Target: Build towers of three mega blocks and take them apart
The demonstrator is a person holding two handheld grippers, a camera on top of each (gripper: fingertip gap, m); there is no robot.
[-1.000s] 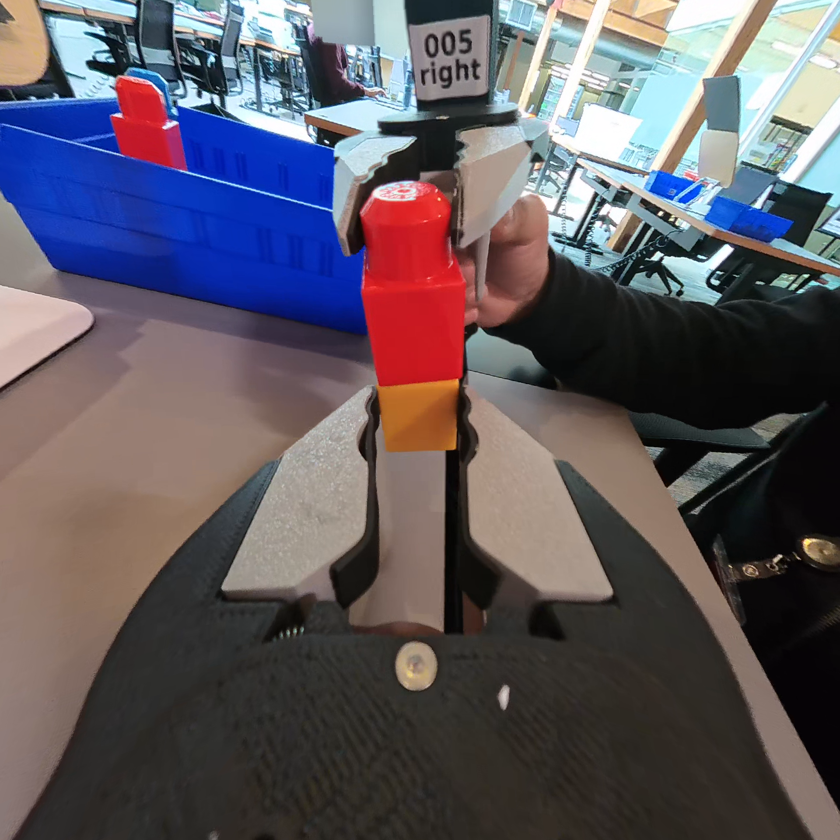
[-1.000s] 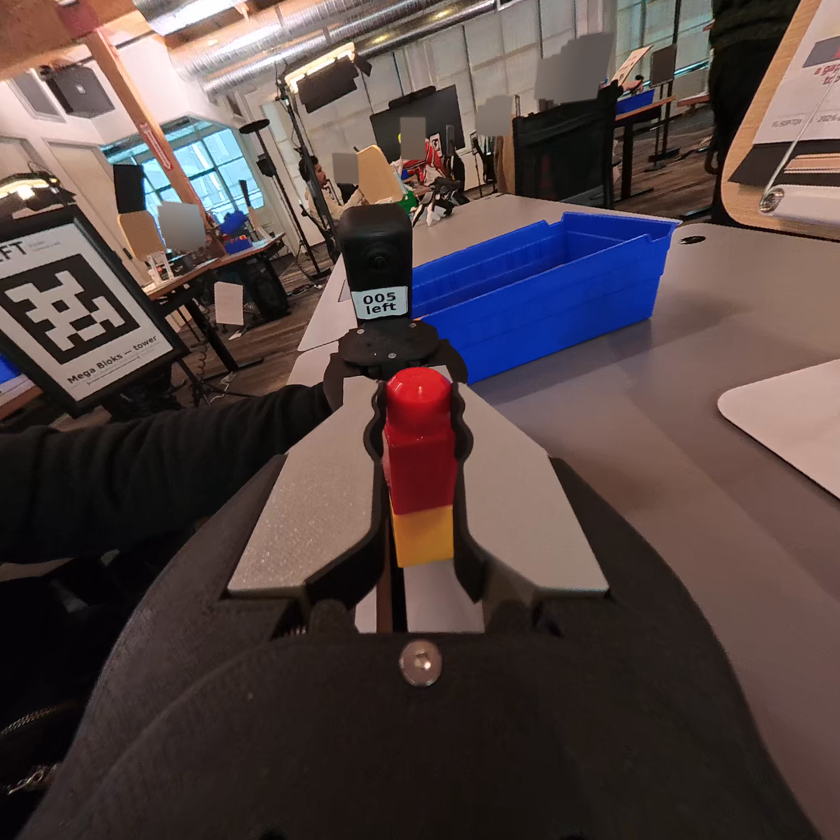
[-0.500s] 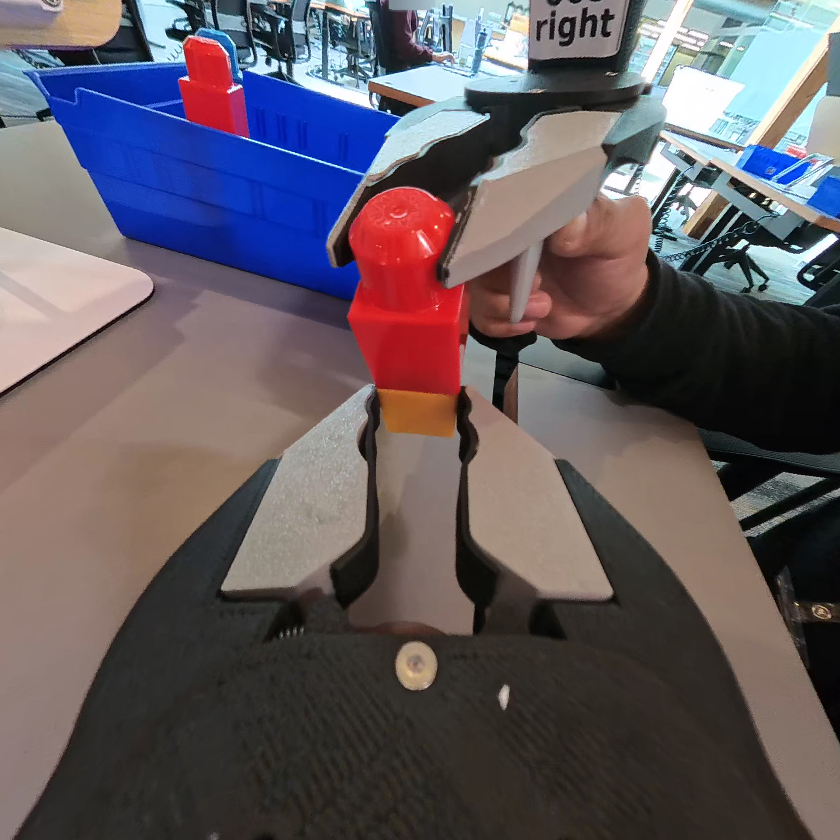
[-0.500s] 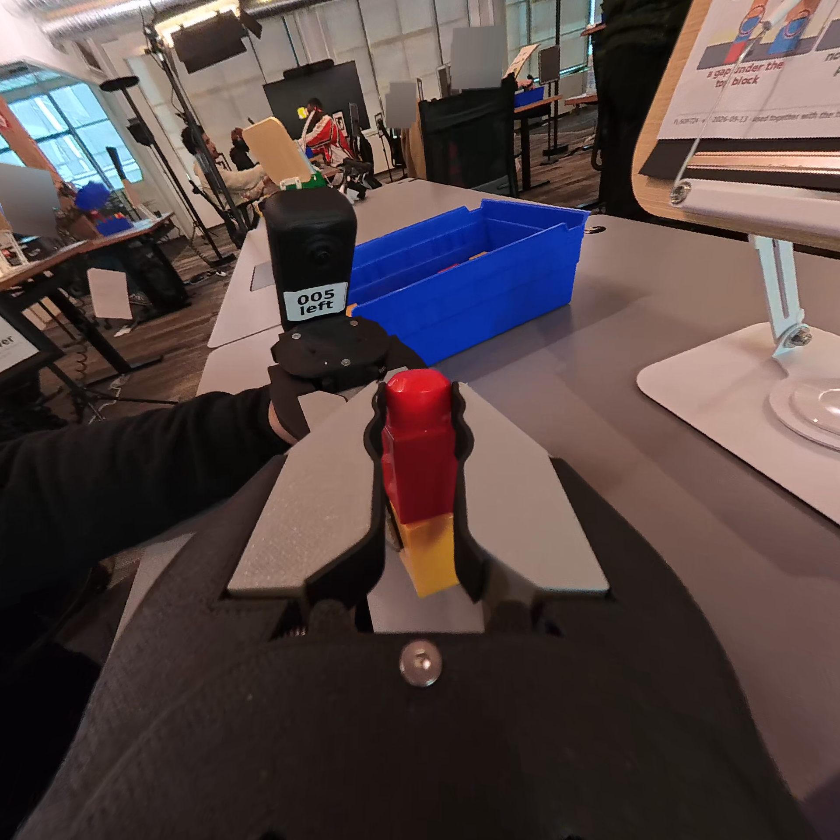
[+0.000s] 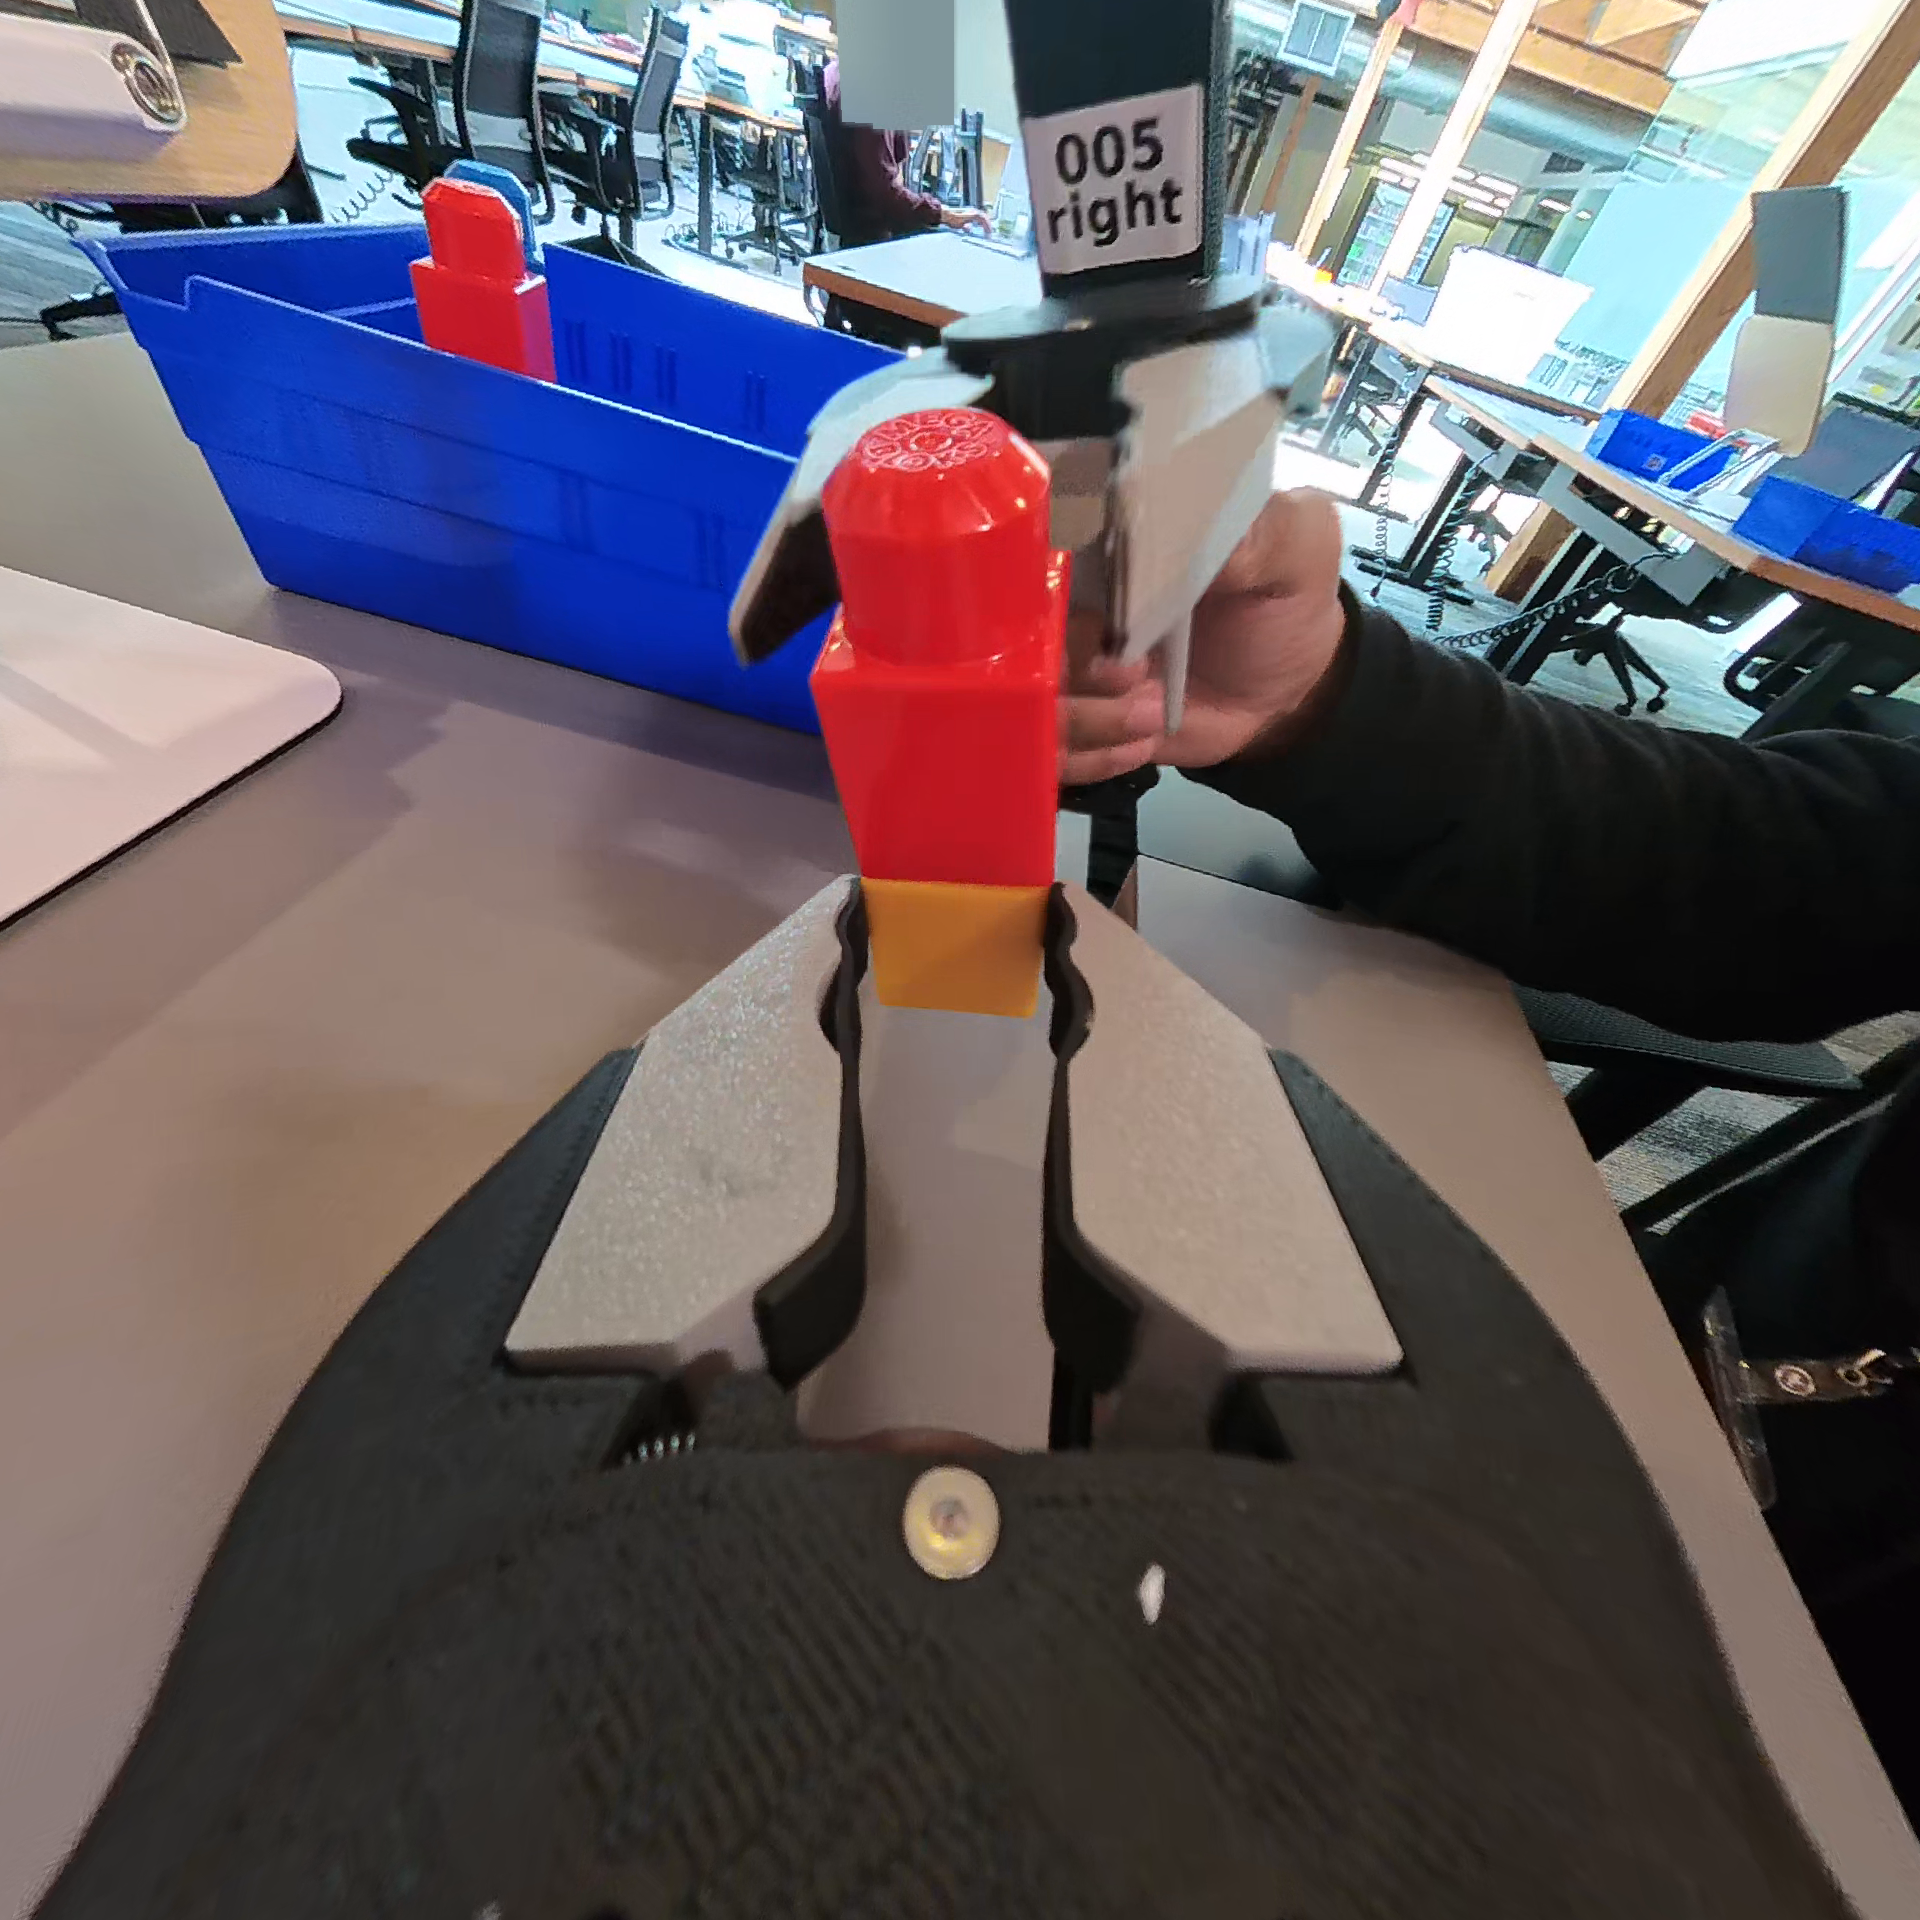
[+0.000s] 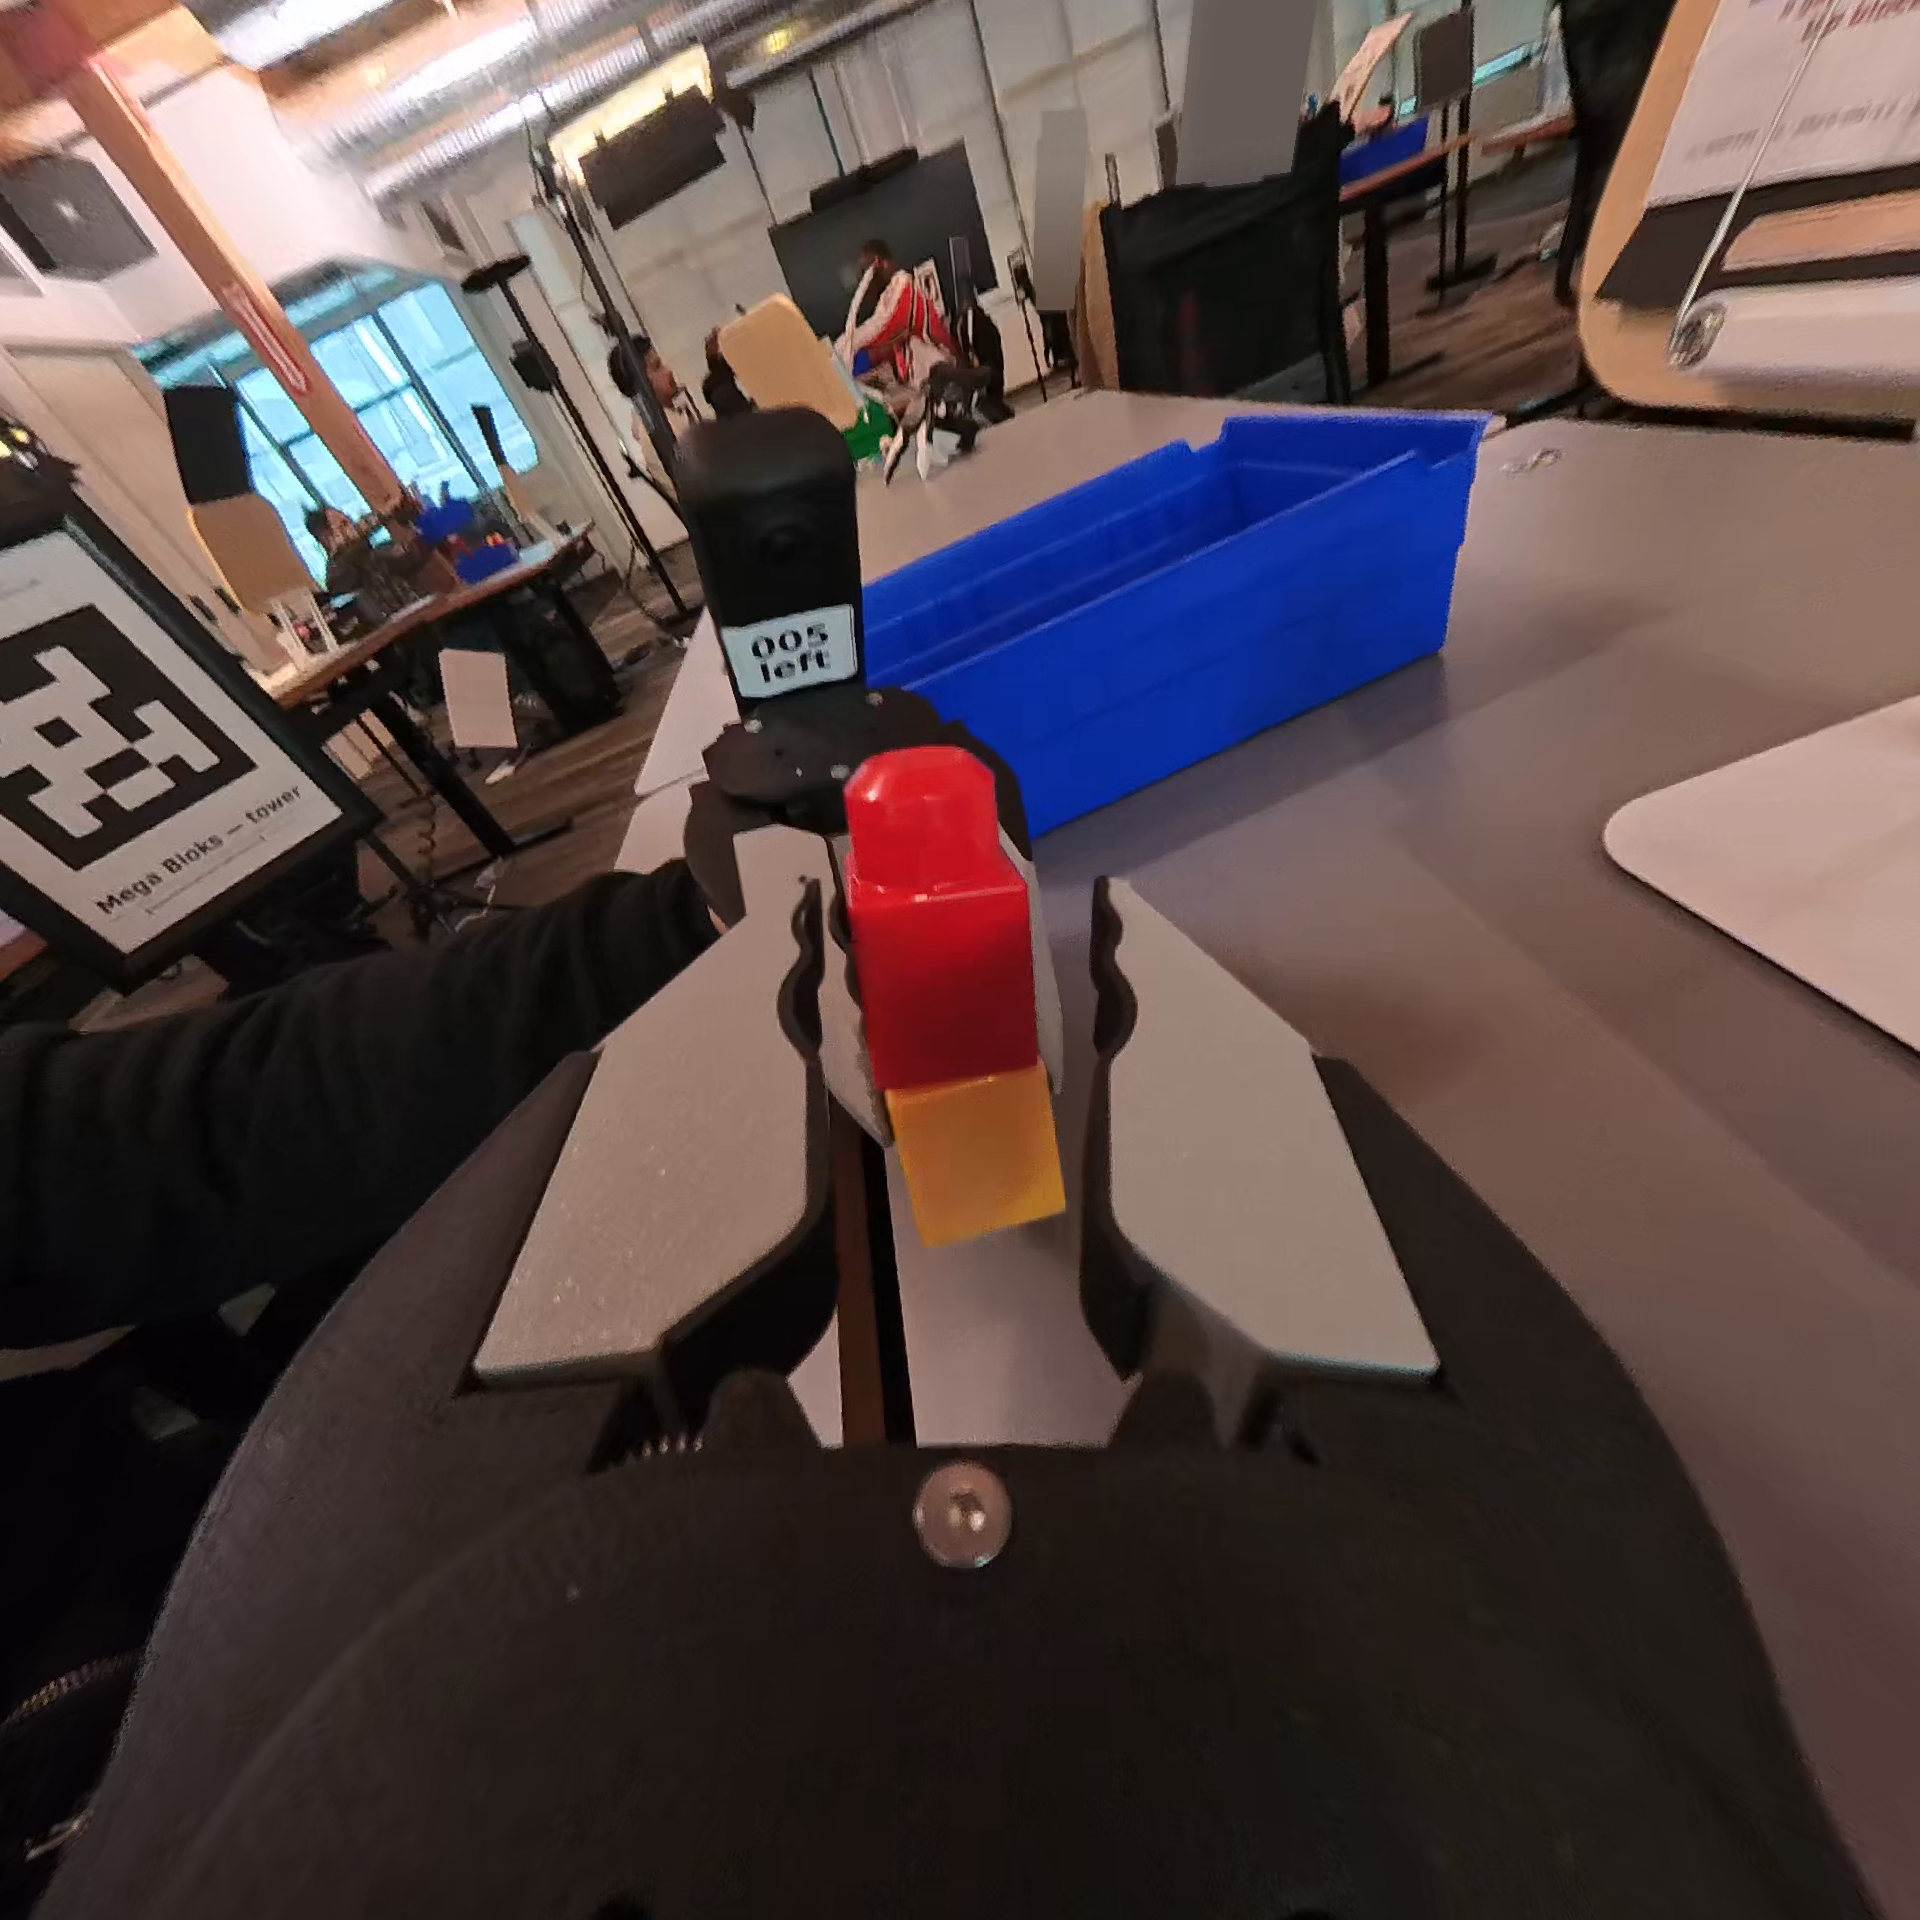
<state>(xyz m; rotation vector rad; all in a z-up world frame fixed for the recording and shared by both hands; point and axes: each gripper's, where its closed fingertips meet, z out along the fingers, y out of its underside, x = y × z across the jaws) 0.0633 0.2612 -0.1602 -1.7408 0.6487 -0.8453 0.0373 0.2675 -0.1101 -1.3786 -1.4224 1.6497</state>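
Note:
A two-block stack, a red block [image 5: 940,665] on a yellow block [image 5: 954,951], is held above the grey table [image 5: 312,987]. My left gripper [image 5: 954,925] is shut on the yellow block at its sides. My right gripper [image 6: 951,935] is open; its fingers [image 6: 800,935] stand apart on either side of the red block [image 6: 935,935] without touching it. The yellow block [image 6: 977,1153] shows below it. In the left wrist view the right gripper [image 5: 966,665] sits spread behind the red block's stud.
A blue bin [image 5: 499,520] stands behind, with a red block [image 5: 478,291] and a blue one [image 5: 488,177] standing up in it; it also shows in the right wrist view [image 6: 1195,623]. A white stand base [image 5: 125,707] lies left. The table edge [image 5: 1507,1039] runs at the right. Spacing between my two grippers at the tips: around 5 cm.
My right gripper was shut on the red block's stud; it has opened and let go. My left gripper still holds the yellow block with the stack upright.

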